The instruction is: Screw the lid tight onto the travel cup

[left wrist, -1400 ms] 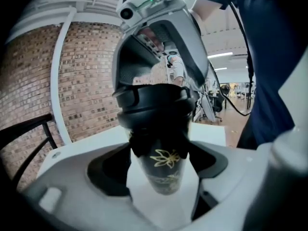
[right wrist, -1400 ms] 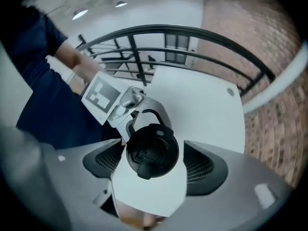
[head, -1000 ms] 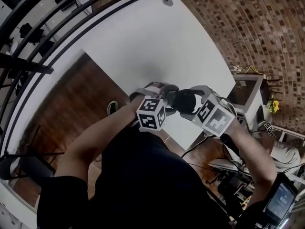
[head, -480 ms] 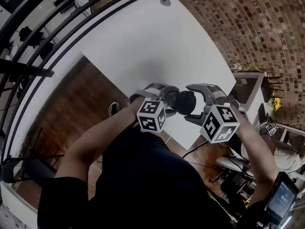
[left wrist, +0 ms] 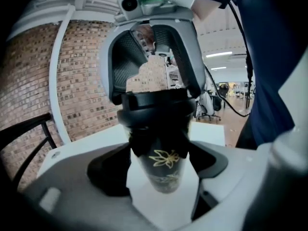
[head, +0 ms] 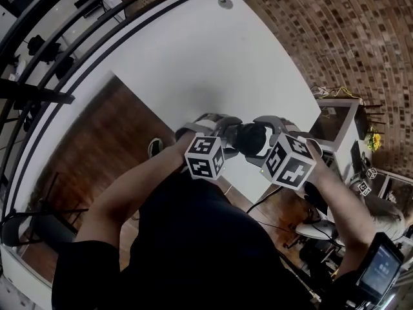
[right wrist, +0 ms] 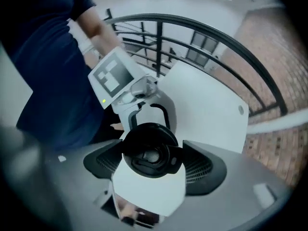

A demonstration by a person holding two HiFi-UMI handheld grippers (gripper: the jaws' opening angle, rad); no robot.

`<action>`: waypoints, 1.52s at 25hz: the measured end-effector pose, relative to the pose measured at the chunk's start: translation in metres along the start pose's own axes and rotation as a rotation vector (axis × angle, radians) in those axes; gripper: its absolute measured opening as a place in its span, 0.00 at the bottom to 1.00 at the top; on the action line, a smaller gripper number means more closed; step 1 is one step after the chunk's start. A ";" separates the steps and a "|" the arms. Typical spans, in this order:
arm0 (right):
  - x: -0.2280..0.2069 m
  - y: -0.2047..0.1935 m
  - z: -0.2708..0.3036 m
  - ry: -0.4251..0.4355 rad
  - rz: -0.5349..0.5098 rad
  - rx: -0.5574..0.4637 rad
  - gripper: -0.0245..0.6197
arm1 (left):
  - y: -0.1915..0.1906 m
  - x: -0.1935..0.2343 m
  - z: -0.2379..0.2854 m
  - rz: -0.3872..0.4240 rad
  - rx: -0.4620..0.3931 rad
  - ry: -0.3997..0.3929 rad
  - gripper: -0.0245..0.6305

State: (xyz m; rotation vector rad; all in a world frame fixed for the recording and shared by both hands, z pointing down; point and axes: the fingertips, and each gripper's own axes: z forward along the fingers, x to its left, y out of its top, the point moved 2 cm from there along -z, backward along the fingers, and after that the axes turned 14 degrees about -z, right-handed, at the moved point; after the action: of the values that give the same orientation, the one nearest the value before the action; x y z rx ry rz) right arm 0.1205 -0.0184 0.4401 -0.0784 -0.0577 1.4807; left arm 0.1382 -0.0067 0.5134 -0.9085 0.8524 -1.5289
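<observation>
Travel cup: black, tapered, gold flower print on its side; upright between the two grippers, over the near edge of the white table, close in front of the person's torso

Lid: black, round, with a drinking tab; seated on top of the cup

Left gripper: reaches in from the left at a shallow downward slant; jaws set wide, dark pads pinching the cup's body from both sides below the lid

Right gripper: pointing straight down over the cup; jaws have just been closing with the lid between them, pads now against the lid's rim on either side

Marker cubes: one on the left gripper, one on the right gripper, both nearer the person than the cup

Surroundings: brick wall to the far right; black railing to the far left
</observation>
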 end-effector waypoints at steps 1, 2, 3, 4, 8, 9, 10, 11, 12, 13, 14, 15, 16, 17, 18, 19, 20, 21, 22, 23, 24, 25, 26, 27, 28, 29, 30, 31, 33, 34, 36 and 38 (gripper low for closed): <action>-0.002 -0.001 0.000 -0.002 0.103 0.001 0.65 | -0.001 0.000 0.000 0.000 0.001 0.001 0.62; -0.003 -0.003 0.000 -0.006 0.180 0.002 0.65 | -0.001 0.000 0.000 0.000 0.001 0.002 0.62; -0.003 -0.005 0.000 -0.014 0.226 0.000 0.65 | -0.001 0.000 0.000 0.002 0.001 0.005 0.62; -0.004 -0.006 0.000 -0.023 0.244 -0.006 0.65 | -0.001 0.000 0.000 0.006 -0.001 0.010 0.62; -0.003 -0.004 -0.001 -0.066 0.244 -0.083 0.70 | -0.002 0.003 -0.004 0.012 -0.004 0.053 0.65; -0.003 -0.005 -0.005 -0.085 0.260 -0.111 0.71 | -0.003 0.005 -0.008 -0.006 -0.004 0.065 0.67; -0.005 -0.007 -0.012 -0.114 0.286 -0.146 0.71 | -0.005 0.007 -0.014 -0.034 -0.005 0.077 0.68; -0.007 -0.010 -0.022 -0.151 0.320 -0.187 0.71 | -0.007 0.009 -0.022 -0.066 -0.007 0.089 0.69; -0.010 -0.015 -0.033 -0.194 0.362 -0.234 0.71 | -0.010 0.012 -0.032 -0.099 -0.010 0.104 0.68; -0.013 -0.021 -0.045 -0.238 0.412 -0.288 0.71 | -0.012 0.015 -0.043 -0.132 -0.014 0.122 0.68; -0.014 -0.028 -0.057 -0.279 0.468 -0.349 0.71 | -0.013 0.018 -0.054 -0.164 -0.023 0.143 0.68; -0.015 -0.034 -0.069 -0.316 0.528 -0.421 0.71 | -0.011 0.020 -0.066 -0.193 -0.040 0.166 0.68; -0.015 -0.040 -0.082 -0.355 0.592 -0.504 0.68 | -0.004 0.022 -0.078 -0.219 -0.070 0.193 0.68; -0.015 -0.045 -0.095 -0.399 0.660 -0.596 0.60 | 0.007 0.024 -0.092 -0.242 -0.112 0.220 0.65; -0.013 -0.052 -0.108 -0.449 0.732 -0.692 0.50 | 0.023 0.025 -0.106 -0.262 -0.163 0.245 0.60; -0.009 -0.059 -0.119 -0.503 0.808 -0.790 0.37 | 0.042 0.024 -0.121 -0.282 -0.212 0.264 0.53; -0.002 -0.066 -0.128 -0.554 0.884 -0.888 0.23 | 0.060 0.021 -0.135 -0.306 -0.256 0.277 0.41; 0.009 -0.069 -0.134 -0.599 0.950 -0.982 0.12 | 0.079 0.015 -0.148 -0.334 -0.303 0.285 0.29; 0.020 -0.071 -0.138 -0.639 0.997 -1.064 0.07 | 0.098 0.009 -0.158 -0.363 -0.363 0.290 0.20; 0.031 -0.070 -0.143 -0.681 1.023 -1.126 0.06 | 0.119 0.002 -0.166 -0.391 -0.431 0.292 0.13; 0.040 -0.069 -0.146 -0.728 1.035 -1.166 0.05 | 0.140 -0.005 -0.170 -0.411 -0.491 0.294 0.07; 0.048 -0.068 -0.148 -0.782 1.043 -1.187 0.05 | 0.157 -0.010 -0.171 -0.417 -0.532 0.292 0.05; 0.053 -0.067 -0.148 -0.839 1.052 -1.197 0.05 | 0.171 -0.014 -0.170 -0.412 -0.554 0.287 0.05; 0.057 -0.067 -0.147 -0.894 1.063 -1.201 0.05 | 0.182 -0.017 -0.166 -0.400 -0.566 0.278 0.05; 0.060 -0.068 -0.147 -0.940 1.073 -1.194 0.05 | 0.191 -0.019 -0.161 -0.390 -0.572 0.264 0.05; 0.064 -0.070 -0.145 -0.975 1.083 -1.172 0.05 | 0.198 -0.022 -0.156 -0.383 -0.574 0.248 0.05; 0.068 -0.072 -0.144 -1.003 1.091 -1.144 0.05 | 0.203 -0.024 -0.152 -0.379 -0.573 0.230 0.05; 0.072 -0.074 -0.145 -1.028 1.097 -1.123 0.05 | 0.207 -0.027 -0.148 -0.376 -0.570 0.213 0.05; 0.080 -0.078 -0.151 -1.081 1.104 -1.103 0.05 | 0.214 -0.033 -0.141 -0.370 -0.563 0.182 0.05; 0.085 -0.082 -0.154 -1.104 1.106 -1.099 0.05 | 0.218 -0.037 -0.137 -0.370 -0.562 0.168 0.05; 0.096 -0.087 -0.159 -1.133 1.113 -1.091 0.05 | 0.223 -0.046 -0.127 -0.376 -0.556 0.137 0.05; 0.105 -0.090 -0.160 -1.142 1.123 -1.081 0.05 | 0.229 -0.056 -0.118 -0.375 -0.545 0.100 0.05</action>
State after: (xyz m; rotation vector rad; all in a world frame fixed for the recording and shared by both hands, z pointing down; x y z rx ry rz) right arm 0.2331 0.0751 0.2877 -0.1339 -2.0088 2.2328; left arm 0.1379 0.0233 0.2520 -1.4601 1.2582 -1.6998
